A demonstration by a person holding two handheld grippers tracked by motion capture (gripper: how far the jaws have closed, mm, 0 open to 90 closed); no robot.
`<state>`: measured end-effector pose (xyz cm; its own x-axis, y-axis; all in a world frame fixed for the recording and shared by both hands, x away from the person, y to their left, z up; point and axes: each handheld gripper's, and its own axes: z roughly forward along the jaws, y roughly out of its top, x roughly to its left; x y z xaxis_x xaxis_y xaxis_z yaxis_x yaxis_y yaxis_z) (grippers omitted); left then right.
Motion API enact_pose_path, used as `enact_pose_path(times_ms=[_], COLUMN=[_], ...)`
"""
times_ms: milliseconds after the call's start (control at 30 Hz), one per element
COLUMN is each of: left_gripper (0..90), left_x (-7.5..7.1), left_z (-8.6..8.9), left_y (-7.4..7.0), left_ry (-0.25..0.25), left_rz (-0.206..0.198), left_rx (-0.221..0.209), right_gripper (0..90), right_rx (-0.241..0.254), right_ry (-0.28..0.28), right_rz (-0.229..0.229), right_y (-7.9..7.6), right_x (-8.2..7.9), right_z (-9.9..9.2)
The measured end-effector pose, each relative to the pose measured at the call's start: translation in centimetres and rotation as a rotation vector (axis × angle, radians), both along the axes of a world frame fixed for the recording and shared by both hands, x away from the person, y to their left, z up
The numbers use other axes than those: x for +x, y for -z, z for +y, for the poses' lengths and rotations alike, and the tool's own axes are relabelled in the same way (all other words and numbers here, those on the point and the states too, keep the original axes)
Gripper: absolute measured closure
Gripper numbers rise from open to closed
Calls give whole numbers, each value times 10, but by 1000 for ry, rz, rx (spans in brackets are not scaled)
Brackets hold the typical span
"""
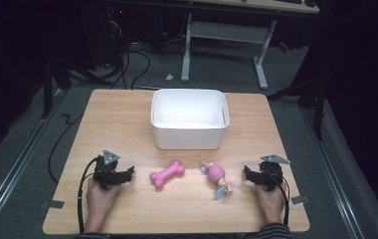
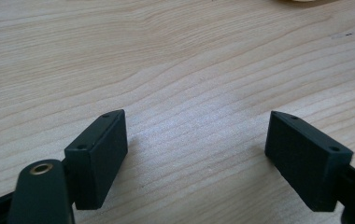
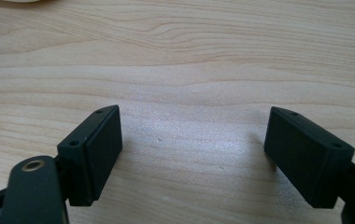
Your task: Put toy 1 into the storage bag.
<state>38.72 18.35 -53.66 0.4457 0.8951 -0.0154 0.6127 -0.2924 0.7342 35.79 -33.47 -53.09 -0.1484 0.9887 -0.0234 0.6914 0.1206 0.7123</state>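
Wood surface (image 1: 127, 119): pale grain, middle of the high view; both sets of tongs rested on it near the lower edge.
Left tongs (image 1: 126, 174): lower left of frame, jaws spread wide, nothing gripped; bare wood seen between them in the left gripper view (image 2: 196, 140).
Right tongs (image 1: 248, 174): lower right of frame, jaws likewise spread and empty (image 3: 192, 140).
Pink bone toy (image 1: 167, 174): lower centre, lying at a slant, just beside the left tongs, not touched.
Rope ball toy (image 1: 216, 176): lower centre-right, near the right tongs, apart from the bone.
Step judged: first reach toward the toys, no grasp yet made.
Grip advice: bone best taken across its narrow shaft, jaws turned square to the slant; ball taken on its round body, not the frayed tail.
White bin (image 1: 189, 134): upper centre, open-topped, behind both toys; interior seen empty.
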Motion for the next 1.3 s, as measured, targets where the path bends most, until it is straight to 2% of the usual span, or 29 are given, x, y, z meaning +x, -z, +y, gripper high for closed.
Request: enact_pose_path(times_ms=[900, 1300], left_gripper=[178, 207], left_x=[1, 0], left_z=[-1, 1], left_y=[0, -1], left_ry=[41, 49], left_rz=[5, 12], left_rx=[5, 5], right_gripper=[213, 217], right_rx=[2, 3], right_ry=[-2, -3], right_rz=[-2, -3], right_y=[0, 0], right_x=[-1, -1], right_z=[1, 1])
